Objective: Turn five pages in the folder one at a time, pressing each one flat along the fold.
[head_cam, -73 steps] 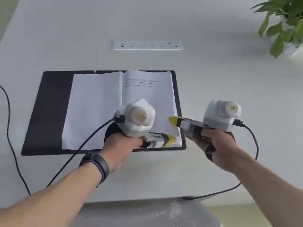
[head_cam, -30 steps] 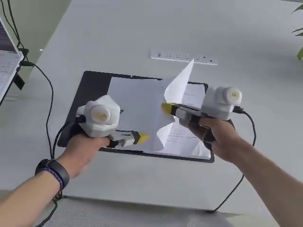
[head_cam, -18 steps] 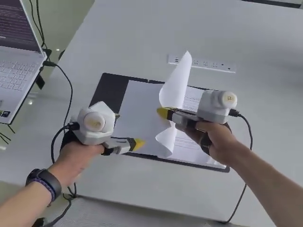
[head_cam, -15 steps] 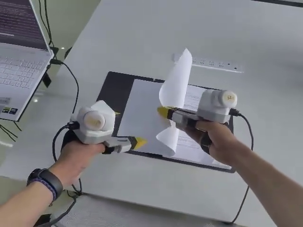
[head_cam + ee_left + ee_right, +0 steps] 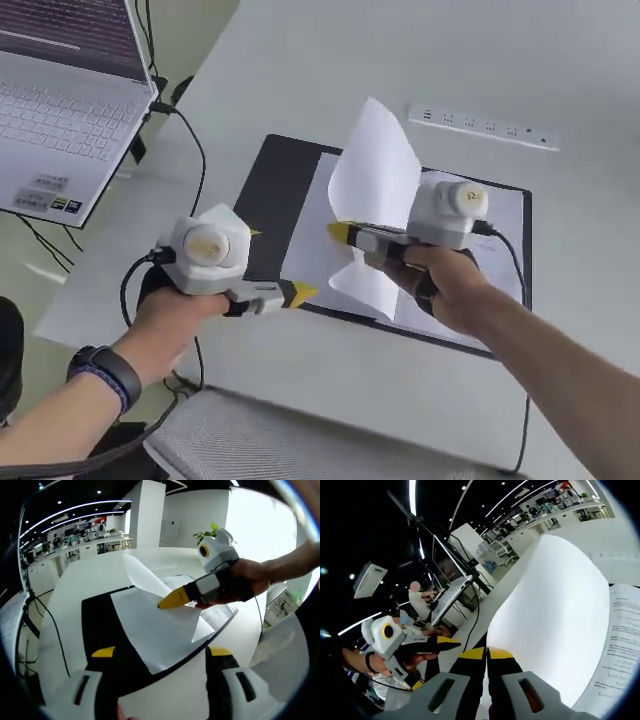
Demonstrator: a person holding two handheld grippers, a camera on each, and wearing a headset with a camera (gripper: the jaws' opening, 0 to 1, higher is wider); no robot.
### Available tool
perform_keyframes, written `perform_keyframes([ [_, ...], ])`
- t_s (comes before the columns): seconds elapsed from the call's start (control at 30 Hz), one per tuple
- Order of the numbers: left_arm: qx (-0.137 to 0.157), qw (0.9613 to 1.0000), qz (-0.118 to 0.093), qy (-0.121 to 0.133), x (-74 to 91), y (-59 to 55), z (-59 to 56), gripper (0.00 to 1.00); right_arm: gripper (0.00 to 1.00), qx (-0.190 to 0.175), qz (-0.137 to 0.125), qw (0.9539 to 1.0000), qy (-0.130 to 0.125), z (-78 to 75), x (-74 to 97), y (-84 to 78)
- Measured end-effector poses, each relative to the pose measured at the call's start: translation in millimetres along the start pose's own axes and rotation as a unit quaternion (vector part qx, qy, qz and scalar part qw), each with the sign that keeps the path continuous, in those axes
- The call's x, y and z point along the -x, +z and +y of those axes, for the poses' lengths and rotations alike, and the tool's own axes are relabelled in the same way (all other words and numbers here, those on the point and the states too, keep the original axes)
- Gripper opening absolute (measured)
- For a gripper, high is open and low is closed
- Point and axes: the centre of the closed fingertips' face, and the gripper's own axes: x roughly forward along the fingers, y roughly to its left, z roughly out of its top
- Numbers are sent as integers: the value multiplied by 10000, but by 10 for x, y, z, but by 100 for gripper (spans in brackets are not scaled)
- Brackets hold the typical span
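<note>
Item: thin white paper page (image 5: 375, 170), centre frame, lifted and curling above flat black folder (image 5: 272, 195). Judged light, floppy, tear-prone; best held at free edge. Right gripper (image 5: 340, 233) pinches it; left gripper (image 5: 300, 293) spread, empty.

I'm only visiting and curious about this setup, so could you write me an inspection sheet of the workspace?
Surface: white table, smooth.
Job's things: black folder lies open; one page stands lifted and curled.
Clutter: open laptop to the left; power strip beyond the folder.
Grippers: right gripper shut on the page; left gripper open, holding nothing, at the folder's near edge.
Cables: black cable runs from beside the laptop; gripper cables trail off.
Surroundings: open office, ceiling lights, potted plant.
</note>
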Motion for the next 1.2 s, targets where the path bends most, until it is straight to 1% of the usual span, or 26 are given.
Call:
perform_keyframes([
  [0.07,48,10000,28,8,6,-45,7,70,0,-82,68,9999,0,-9,-71,-44],
  [0.2,135,9999,10,28,18,-85,20,71,0,-195,185,9996,-46,-40,-176,-147],
  [0.27,184,9998,-6,36,18,-101,27,70,0,-203,292,9993,-94,-64,-220,-212],
  [0.37,246,9997,20,34,3,-156,37,70,0,-280,334,9990,-99,-101,-285,-254],
  [0.47,302,9995,34,46,13,-190,8,70,0,-356,398,9985,-147,-146,-339,-291],
  [0.6,348,9994,44,47,30,-191,-46,70,0,-452,512,9975,-196,-205,-393,-363],
  [0.63,373,9993,45,52,36,-185,-61,70,0,-476,590,9969,-215,-226,-404,-400],
  [0.7,397,9992,48,50,39,-184,-75,70,0,-427,632,9967,-290,-278,-410,-436],
  [0.8,411,9991,53,43,42,-184,-88,70,0,-555,674,9957,-312,-320,-432,-483],
  [0.87,421,9991,57,40,53,-179,-100,70,0,-592,761,9947,-358,-346,-457,-532],
  [0.9,417,9991,67,41,58,-179,-101,70,0,-631,811,9941,-361,-345,-464,-556],
  [0.97,437,9990,79,34,64,-186,-98,70,0,-515,896,9937,-428,-350,-476,-598],
  [1.07,524,9985,114,114,68,-230,-40,70,3,-601,963,9925,-446,-345,-507,-658],
  [1.1,547,9984,99,130,75,-224,-36,69,4,-612,973,9923,-459,-348,-514,-673],
  [1.2,554,9983,80,148,87,-208,-41,69,3,-673,923,9921,-508,-362,-511,-659],
])
